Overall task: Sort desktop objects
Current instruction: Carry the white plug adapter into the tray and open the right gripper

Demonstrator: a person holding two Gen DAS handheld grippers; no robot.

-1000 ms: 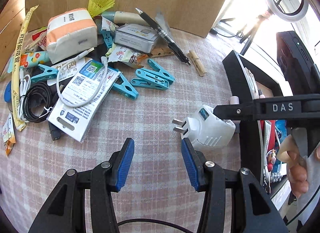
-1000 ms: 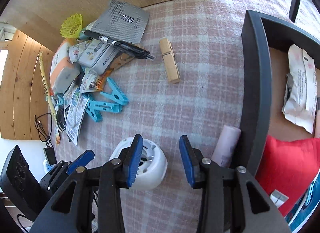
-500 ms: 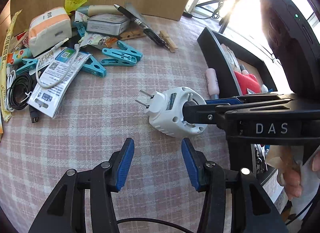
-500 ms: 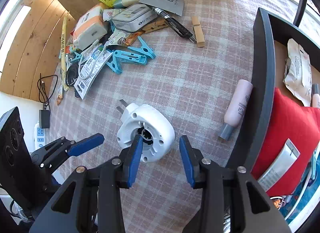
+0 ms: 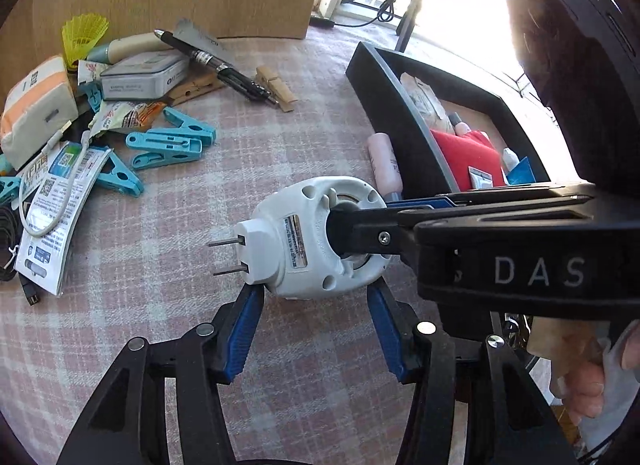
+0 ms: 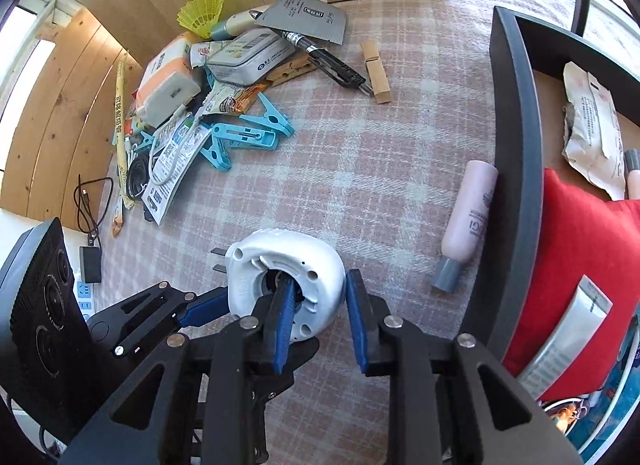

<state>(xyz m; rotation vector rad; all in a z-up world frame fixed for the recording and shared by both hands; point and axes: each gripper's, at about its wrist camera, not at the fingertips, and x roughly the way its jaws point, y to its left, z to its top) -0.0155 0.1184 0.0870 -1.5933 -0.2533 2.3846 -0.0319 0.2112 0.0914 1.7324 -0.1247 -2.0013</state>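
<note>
Since a second ago, both grippers have drawn together around the white plug-in device [image 5: 316, 237], which now fills the middle of each view instead of sitting off at 3 o'clock of the left gripper. It lies over the pink plaid tablecloth [image 6: 360, 169], its two prongs pointing toward 9 o'clock in the left view.

From the right wrist view, the right gripper [image 6: 320, 321] has just been closing: its left finger is pushed into the round opening in the device's underside while its right finger sits against the outer shell at 3 o'clock, so the wall of the device is pinched between the two pads. In the left view that same gripper reaches in from 3 o'clock, a hand [image 5: 580, 377] behind it.

The left gripper [image 5: 316, 325] sits at 6 o'clock of the device. Its jaws have just been opening and stand released; the tips of its fingers [image 5: 244, 329] flank the lower edge of the white shell, left tip close under the plug end, right tip under the rounded end, and neither pad is seen pressing on it.

At 10 o'clock lies the clutter pile with blue clothes pegs [image 5: 168, 141], a metal tin [image 5: 140, 75] and a pen [image 5: 216, 63]. At 3 o'clock in the right view a pink tube [image 6: 466, 221] rests against the wall of the black tray [image 6: 516, 169].
</note>
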